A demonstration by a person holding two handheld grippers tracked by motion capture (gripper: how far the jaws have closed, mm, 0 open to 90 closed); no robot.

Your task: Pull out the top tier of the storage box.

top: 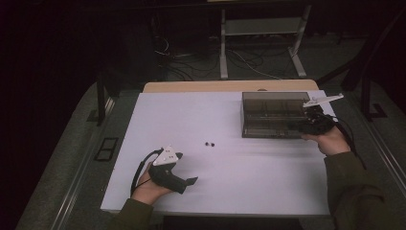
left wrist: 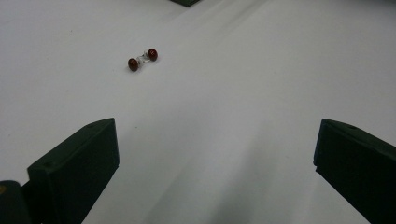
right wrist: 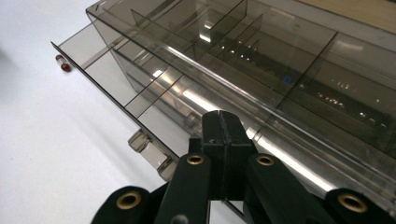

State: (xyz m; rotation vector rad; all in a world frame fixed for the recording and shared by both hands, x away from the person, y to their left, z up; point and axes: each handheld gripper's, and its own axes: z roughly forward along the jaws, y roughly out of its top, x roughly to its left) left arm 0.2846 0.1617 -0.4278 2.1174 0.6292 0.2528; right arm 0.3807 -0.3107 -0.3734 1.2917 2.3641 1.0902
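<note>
Ahead of the wide left tongs [left wrist: 215,158] lie earrings [left wrist: 143,59] (right tongs [right wrist: 222,135] pinch the box [right wrist: 261,70]).

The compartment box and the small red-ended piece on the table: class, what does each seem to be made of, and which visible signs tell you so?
The compartment box: probably smoke-tinted clear plastic, glossy; its dividers show through the walls and bright highlights run along its edges. The small red-ended piece: two shiny dark red beads, glass or plastic by their glints, joined by a clear middle part. The material stays uncertain.
</note>
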